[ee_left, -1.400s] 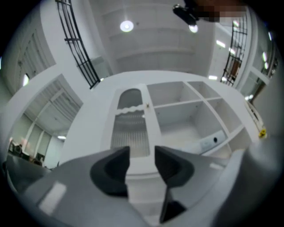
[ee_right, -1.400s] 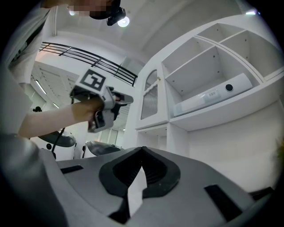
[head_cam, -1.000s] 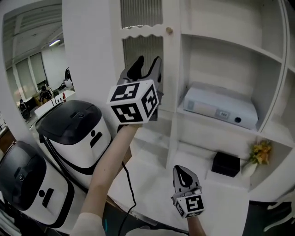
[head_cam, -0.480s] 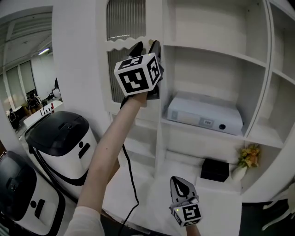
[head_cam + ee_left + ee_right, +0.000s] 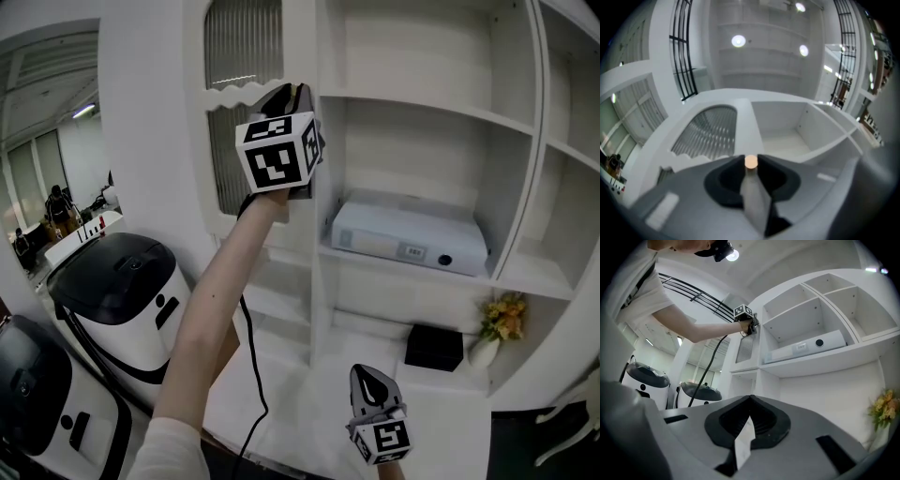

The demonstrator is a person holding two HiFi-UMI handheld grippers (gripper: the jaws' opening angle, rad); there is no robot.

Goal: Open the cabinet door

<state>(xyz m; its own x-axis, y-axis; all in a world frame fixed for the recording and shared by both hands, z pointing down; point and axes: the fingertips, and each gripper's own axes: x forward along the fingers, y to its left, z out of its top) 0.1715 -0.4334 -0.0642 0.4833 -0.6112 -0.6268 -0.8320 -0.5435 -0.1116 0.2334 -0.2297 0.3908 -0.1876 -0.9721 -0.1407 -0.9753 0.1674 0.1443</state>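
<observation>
Now that the left gripper has risen to 11 o'clock, jaws closing on the knob, the door looks ready to pull, while the right gripper sits closed and empty at 6 o'clock.

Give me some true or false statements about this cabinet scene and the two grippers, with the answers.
1. Between the jaws of the left gripper is the knob of the cabinet door. True; the jaws are closing on it.
2. The right gripper holds the black box. False: its jaws are together on nothing, and the box lies apart from it.
3. A white device sits higher up than the black box. True.
4. The flowers stand left of the cabinet door. False: they stand at the far right, beside the black box.
5. The cabinet door is swung wide open. False: it looks closed.
</observation>
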